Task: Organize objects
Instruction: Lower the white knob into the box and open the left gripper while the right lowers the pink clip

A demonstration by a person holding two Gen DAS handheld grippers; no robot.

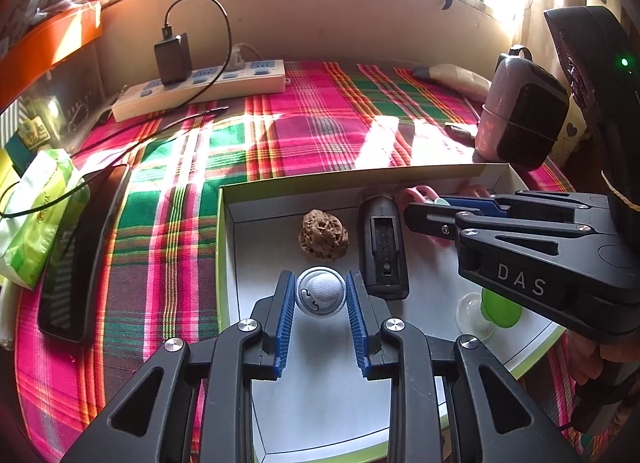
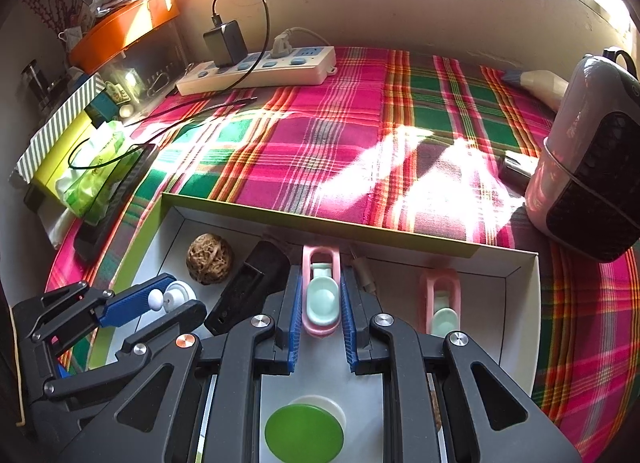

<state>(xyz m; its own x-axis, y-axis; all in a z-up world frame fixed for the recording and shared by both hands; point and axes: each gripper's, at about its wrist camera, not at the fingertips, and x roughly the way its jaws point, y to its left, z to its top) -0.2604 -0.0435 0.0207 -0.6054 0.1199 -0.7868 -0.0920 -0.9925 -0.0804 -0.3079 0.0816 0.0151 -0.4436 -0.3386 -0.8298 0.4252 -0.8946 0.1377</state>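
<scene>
A white box with a green rim (image 1: pixel 221 247) (image 2: pixel 328 224) lies on the plaid cloth. My left gripper (image 1: pixel 320 283) (image 2: pixel 162 301) is shut on a small round silver-white disc (image 1: pixel 321 292) just above the box floor. My right gripper (image 2: pixel 321 275) (image 1: pixel 414 213) is shut on a pink clip with a mint-green insert (image 2: pixel 320 303), over the box's far side. Inside the box are a brown wrinkled nut (image 1: pixel 323 236) (image 2: pixel 210 258), a black oblong device (image 1: pixel 383 251) (image 2: pixel 250 287), a second pink clip (image 2: pixel 440 303) and a green-topped round piece (image 1: pixel 500 309) (image 2: pixel 304 433).
A white power strip (image 1: pixel 208 89) (image 2: pixel 260 71) with a black charger and cable lies at the back. A pink and black appliance (image 1: pixel 520 115) (image 2: pixel 588 183) stands at the right. At the left are a green tissue pack (image 1: pixel 36 215), a black flat device (image 1: pixel 80 255) and an orange box (image 2: pixel 124 31).
</scene>
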